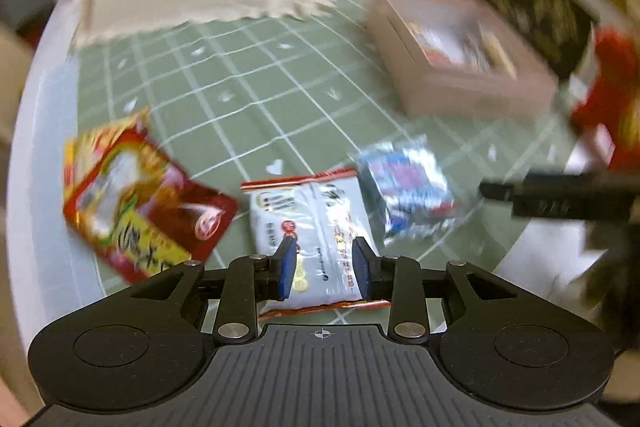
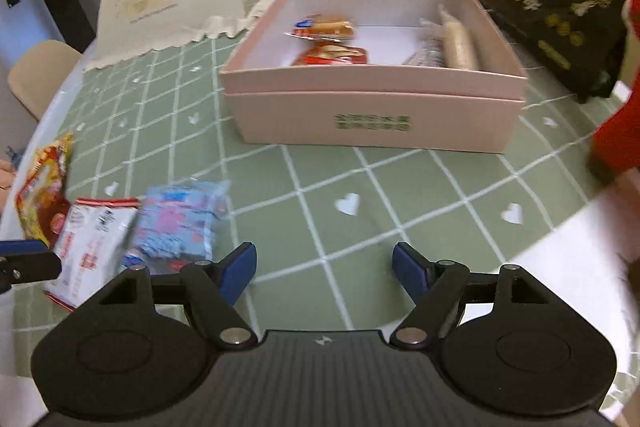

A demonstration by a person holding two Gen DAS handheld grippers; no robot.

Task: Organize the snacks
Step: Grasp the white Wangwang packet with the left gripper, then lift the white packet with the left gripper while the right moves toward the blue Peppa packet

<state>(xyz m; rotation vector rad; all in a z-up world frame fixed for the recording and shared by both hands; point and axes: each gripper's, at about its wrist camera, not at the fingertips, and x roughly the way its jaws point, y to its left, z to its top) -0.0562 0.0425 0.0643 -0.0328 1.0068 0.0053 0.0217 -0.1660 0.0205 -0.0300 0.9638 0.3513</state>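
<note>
The left gripper [image 1: 324, 267] fingers stand narrowly apart over a white packet [image 1: 316, 227]; the right gripper [image 2: 325, 273] fingers gape wide, nothing between them.

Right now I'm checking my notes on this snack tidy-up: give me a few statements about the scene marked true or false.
1. The pink box already holds some snacks. True.
2. The right tool grips a packet. False: its jaws stand open over bare tablecloth.
3. The white packet lies between the left tool's blue pads. True.
4. The blue packet is inside the box. False: it lies on the cloth beside the white packet.
</note>
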